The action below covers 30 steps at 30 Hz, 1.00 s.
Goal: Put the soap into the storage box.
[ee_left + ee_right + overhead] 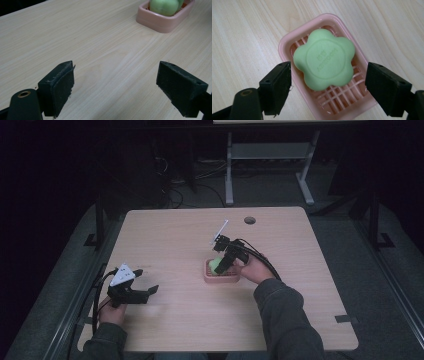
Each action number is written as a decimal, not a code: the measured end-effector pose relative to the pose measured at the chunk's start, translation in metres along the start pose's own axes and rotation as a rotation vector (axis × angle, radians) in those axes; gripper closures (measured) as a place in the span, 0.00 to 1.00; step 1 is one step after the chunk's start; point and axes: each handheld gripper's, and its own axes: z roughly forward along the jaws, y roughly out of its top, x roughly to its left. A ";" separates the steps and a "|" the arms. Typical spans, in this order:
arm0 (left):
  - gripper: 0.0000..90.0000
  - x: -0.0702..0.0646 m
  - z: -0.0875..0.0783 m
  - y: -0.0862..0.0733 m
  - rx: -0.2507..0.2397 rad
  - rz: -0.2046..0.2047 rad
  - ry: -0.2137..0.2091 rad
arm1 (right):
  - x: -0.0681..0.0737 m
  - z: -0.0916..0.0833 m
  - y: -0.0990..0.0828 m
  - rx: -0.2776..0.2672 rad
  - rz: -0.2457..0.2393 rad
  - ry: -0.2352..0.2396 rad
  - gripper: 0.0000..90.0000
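A flower-shaped green soap (324, 59) rests in a pink soap dish (287, 42) mid-tabletop. The right gripper (327, 87) hovers spread above it; placement looks finished. The left gripper (117, 87) waits spread near the left edge.

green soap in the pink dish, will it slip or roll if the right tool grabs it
The green soap looks smooth and rounded at its edges, so it may slip between flat pads. Its flower shape is flattish, so it probably won't roll. The pink dish looks like light plastic and may slide if nudged by the right tool, whose jaws stand open.
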 end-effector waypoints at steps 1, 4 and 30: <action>0.16 0.000 0.000 0.000 0.000 0.000 0.000 | 0.000 0.000 0.000 0.000 0.000 0.000 0.23; 0.16 0.000 0.000 0.000 -0.001 0.001 0.000 | 0.000 -0.003 -0.002 -0.003 0.003 -0.004 0.23; 0.16 -0.001 0.001 0.000 0.002 0.001 -0.001 | -0.008 -0.022 -0.032 -0.037 0.049 -0.020 0.24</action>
